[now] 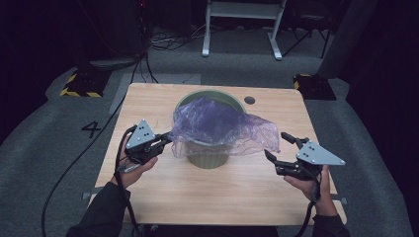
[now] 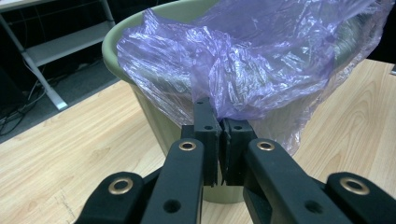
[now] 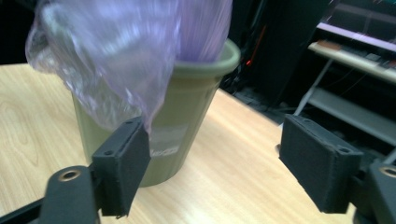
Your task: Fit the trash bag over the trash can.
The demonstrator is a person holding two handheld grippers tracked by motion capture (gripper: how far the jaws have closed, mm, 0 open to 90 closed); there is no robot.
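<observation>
- A purple bag (image 1: 220, 127) lies crumpled over the mouth of a green bin (image 1: 207, 158) and hangs down its front and right side.
- The bin stands mid-table (image 1: 148, 98), nearer the far edge.
- The left gripper (image 1: 165, 141) is clenched on the bag's left edge beside the bin.
- The right gripper (image 1: 279, 145) is released, jaws wide apart, just right of the bag's hanging corner.

Thin purple plastic bag (image 1: 217, 126) (crinkled, translucent) lay draped over olive-green bin (image 1: 207, 159), bin stood upright mid-table
</observation>
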